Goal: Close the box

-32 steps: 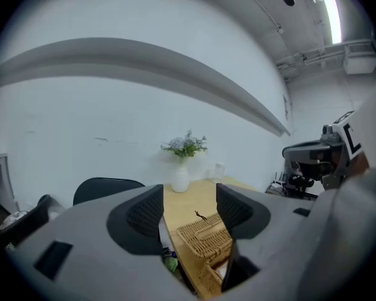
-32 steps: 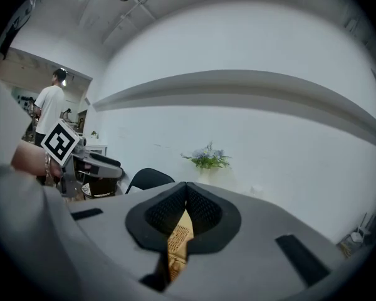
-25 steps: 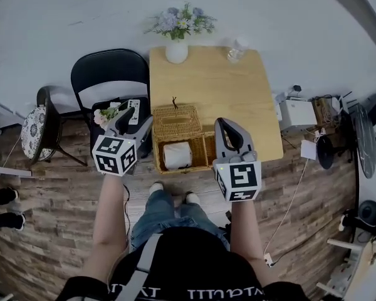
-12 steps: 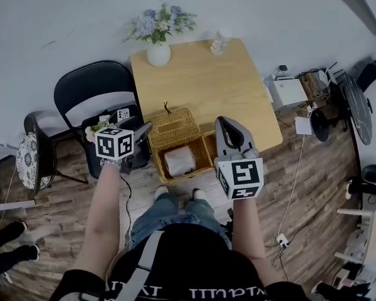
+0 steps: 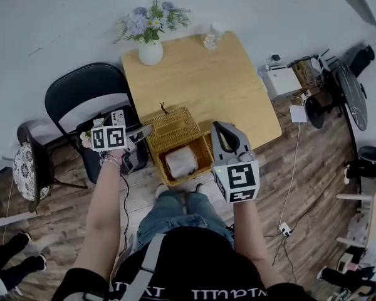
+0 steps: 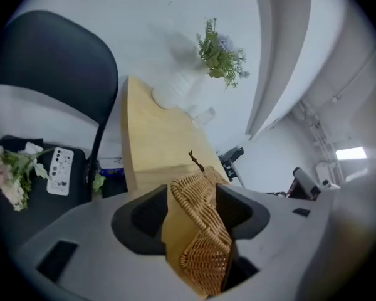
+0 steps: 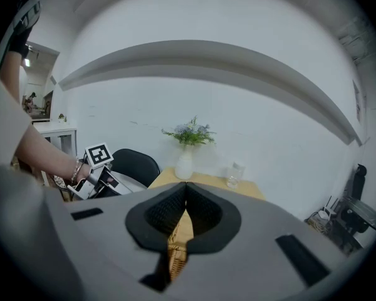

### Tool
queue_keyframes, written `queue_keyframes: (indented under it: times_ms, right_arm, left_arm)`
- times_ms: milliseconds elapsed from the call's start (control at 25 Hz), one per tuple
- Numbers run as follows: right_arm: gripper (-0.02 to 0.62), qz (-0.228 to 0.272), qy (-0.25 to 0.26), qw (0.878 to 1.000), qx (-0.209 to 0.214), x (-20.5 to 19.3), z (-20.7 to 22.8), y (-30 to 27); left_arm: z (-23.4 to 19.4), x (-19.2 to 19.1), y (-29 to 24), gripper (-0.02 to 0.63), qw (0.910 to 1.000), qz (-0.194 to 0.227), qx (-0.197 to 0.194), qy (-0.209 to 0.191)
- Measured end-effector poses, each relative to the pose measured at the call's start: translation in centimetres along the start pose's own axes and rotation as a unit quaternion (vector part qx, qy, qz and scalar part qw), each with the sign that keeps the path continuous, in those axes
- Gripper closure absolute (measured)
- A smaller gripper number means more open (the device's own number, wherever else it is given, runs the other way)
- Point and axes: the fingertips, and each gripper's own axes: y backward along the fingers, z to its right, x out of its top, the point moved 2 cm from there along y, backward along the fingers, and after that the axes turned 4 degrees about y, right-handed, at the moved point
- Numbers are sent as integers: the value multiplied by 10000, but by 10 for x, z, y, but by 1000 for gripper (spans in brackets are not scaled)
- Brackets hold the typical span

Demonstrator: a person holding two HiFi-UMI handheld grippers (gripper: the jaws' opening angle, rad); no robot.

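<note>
A wicker box (image 5: 202,150) sits at the wooden table's near edge with a white roll (image 5: 180,161) inside. Its wicker lid (image 5: 173,126) is swung open towards the far side. My left gripper (image 5: 144,131) is at the lid's left edge. In the left gripper view the lid (image 6: 203,231) runs between the jaws, and the left gripper (image 6: 193,196) is shut on it. My right gripper (image 5: 221,128) hovers over the box's right side. The right gripper (image 7: 186,190) is shut, its tips touching, with wicker showing below them.
On the table (image 5: 207,80) a white vase of flowers (image 5: 150,50) and a glass (image 5: 212,37) stand at the far edge. A black folding chair (image 5: 81,93) at the left holds a remote (image 5: 117,116) and artificial flowers. Cables and devices (image 5: 282,80) lie on the floor at the right.
The head view has swung, and the table now sits further left in it. My left gripper's cube has moved left while its jaws stay at the lid's left edge. The right gripper has barely moved.
</note>
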Motion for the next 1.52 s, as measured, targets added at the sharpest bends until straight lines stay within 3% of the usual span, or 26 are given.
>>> queue_keyframes:
  times_ms: [120,240,280,520,800,1040,1200,1520]
  right_arm:
    - [580,-18,-33,10000,-15,-1,-3,0]
    - [580,-8,-272,9996,-31,-4,-3,4]
    - [580,-18,-345,9994,-34,-5,-4,5]
    - [580,-65,-481,9988,-7,-10,-8,7]
    - [580,0,-476,9989,34,-10,-11,12]
    - [580,260,-447,9986,133,1,-10,17]
    - [580,394,-296,9984,261,6,-6,31]
    - [580,609,-315,9970,348,6,14,65]
  left_arm:
    - [-1,2,-2,376,9983,86,-368,454]
    - [-6,5,-2,440,9985,178,-234,468]
    - [-7,4,-1,475,9989,207,-150,387]
    - [3,11,5,489,9983,560,-118,-95]
    - [32,24,18,497,9898,824,152,-1154]
    - [61,25,28,497,9677,911,595,-2275]
    - [78,23,37,497,9499,1029,899,-2812]
    - [108,9,49,499,9066,1240,1549,-3725]
